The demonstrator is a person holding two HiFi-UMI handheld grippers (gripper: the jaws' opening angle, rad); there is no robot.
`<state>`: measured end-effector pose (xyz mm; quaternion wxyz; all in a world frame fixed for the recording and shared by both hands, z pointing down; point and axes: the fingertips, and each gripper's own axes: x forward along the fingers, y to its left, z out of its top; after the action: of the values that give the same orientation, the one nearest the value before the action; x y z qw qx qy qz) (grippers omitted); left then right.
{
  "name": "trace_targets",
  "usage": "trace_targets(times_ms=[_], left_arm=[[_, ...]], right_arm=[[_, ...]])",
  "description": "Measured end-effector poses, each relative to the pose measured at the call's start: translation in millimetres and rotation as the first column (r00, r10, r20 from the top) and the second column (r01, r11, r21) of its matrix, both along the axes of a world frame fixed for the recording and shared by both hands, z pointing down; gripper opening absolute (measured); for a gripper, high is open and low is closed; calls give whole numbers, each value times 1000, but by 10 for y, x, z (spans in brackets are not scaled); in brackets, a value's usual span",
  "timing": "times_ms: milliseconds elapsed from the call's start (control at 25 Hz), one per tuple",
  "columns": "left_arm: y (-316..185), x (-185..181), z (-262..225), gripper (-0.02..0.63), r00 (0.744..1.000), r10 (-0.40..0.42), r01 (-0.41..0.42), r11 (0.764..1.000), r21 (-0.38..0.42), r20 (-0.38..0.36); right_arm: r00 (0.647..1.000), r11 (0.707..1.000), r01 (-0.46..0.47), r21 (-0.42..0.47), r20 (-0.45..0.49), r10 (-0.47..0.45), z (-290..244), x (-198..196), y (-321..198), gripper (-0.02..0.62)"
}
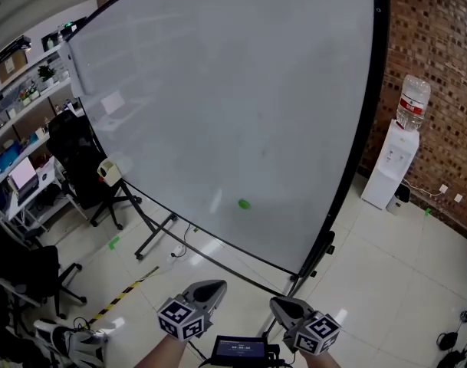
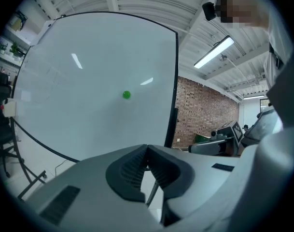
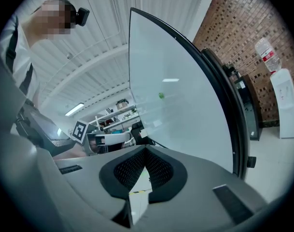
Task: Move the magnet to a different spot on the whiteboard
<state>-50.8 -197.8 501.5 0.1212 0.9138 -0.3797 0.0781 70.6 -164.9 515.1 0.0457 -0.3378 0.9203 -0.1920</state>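
Note:
A small green magnet (image 1: 243, 203) sticks to the lower part of the big whiteboard (image 1: 218, 90); it also shows as a green dot in the left gripper view, the magnet (image 2: 126, 95), and in the right gripper view, the magnet (image 3: 161, 95). My left gripper (image 1: 210, 287) is low at the bottom of the head view, shut and empty, well short of the board. My right gripper (image 1: 281, 305) sits beside it, jaws together, with nothing between them. In their own views the left gripper (image 2: 147, 151) and the right gripper (image 3: 146, 151) point toward the board from a distance.
The whiteboard stands on a black wheeled frame (image 1: 298, 271) on a tiled floor. A water dispenser (image 1: 394, 163) stands by the brick wall at right. Shelves (image 1: 22, 90), a black chair (image 1: 80, 159) and a yellow-black floor tape (image 1: 122, 291) are at left.

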Motion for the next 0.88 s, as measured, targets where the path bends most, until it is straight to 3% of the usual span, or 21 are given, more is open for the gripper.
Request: trace_targets(times_ms=[120,400,680,760,880], left_arm=[[-101,30,-94,34,999,0,-1,999,39,38],[-171,-56,-236,34,997,-54,50,996,76,48],[-246,10,-306,34,995,-35,25,994,110,90],[-285,70,-360,34,993,-17,2,992,125,118],[-333,152,-409,34,976,7,-46,983,178,216]], right_arm=[[1000,1000,17,4,-8,-17,-38,28,-57,21],[997,997,74,14,-31,-74,-90,-32,-110,21],[996,996,81,38,-27,-80,-150,-36,-114,21],[998,997,68,40,-22,-67,-170,-16,-150,21],[999,998,50,39,-14,-50,-171,-4,-225,21]])
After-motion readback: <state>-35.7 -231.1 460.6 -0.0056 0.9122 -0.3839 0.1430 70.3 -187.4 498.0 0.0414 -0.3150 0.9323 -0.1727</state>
